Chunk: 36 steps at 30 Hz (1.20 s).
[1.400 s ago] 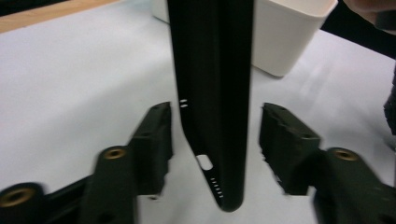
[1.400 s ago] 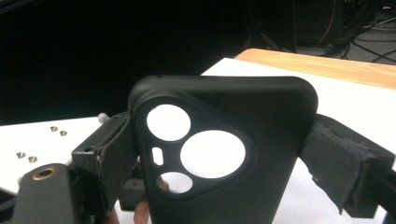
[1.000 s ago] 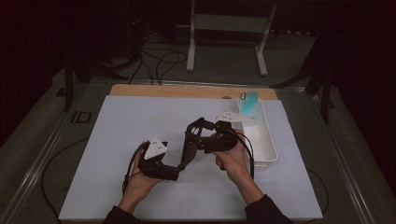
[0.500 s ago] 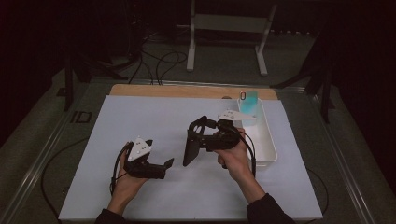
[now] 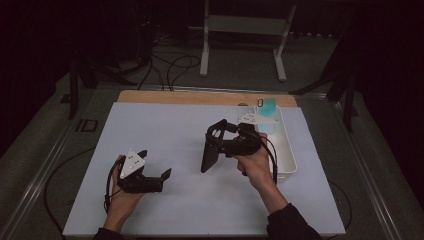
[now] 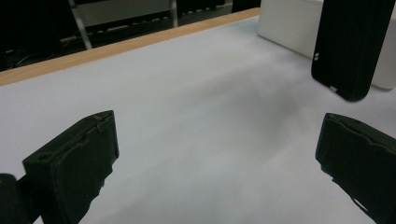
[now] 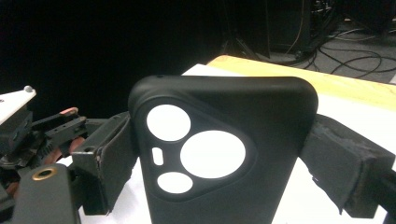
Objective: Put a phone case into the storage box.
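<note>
The right gripper [image 5: 212, 150] clamps a black rubbery phone case [image 7: 219, 154] above the pale table mat [image 5: 175, 130]. A white rectangular plastic bin [image 5: 285, 150] lies at its three o'clock. At eight o'clock, well apart, the left gripper [image 5: 162, 177] gapes empty.

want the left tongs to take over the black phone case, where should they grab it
Probably the free lower end of the black phone case, from its left: it hangs upright off the table, the right tongs clamp its camera-cutout end across both long edges, and the left tongs sit open.
</note>
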Available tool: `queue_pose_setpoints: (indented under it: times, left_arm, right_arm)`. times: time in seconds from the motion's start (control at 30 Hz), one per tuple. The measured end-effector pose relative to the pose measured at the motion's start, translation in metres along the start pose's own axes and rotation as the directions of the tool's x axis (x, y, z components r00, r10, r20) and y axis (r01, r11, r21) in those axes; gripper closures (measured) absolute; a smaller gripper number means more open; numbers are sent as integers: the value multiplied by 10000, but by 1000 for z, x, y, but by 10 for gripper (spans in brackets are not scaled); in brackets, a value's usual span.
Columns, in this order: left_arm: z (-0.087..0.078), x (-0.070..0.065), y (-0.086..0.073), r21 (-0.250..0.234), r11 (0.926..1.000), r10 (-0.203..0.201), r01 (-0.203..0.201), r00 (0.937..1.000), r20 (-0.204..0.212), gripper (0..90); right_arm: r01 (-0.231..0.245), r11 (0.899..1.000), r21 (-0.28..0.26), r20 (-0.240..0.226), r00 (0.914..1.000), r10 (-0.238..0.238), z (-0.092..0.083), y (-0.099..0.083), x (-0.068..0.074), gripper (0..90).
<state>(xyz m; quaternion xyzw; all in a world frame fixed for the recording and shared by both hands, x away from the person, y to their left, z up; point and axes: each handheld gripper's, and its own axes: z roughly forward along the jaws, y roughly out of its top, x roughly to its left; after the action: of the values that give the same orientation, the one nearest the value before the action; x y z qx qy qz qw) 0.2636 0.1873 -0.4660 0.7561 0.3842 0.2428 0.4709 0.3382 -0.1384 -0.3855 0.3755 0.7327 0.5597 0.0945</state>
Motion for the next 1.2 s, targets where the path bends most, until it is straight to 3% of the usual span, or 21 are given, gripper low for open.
queue_pose_setpoints:
  times: [0.17, 0.6, 1.2]
  left_arm:
    - [-5, 4, -7, 125, 9998, 187, -184, 9996, -220, 1]
    - [-17, 15, -18, 154, 9999, 71, -61, 9977, -670, 1]
    - [-16, 17, -20, 203, 9998, 3, 11, 9976, -693, 2]
  right_arm:
    - [9, 10000, -47, 137, 9999, -9, -2, 3, -3, 143]
    - [101, 9995, -296, 561, 9984, -84, -8, 15, -15, 143]
    - [142, 9978, -651, 1321, 9912, -55, -21, 37, -35, 143]
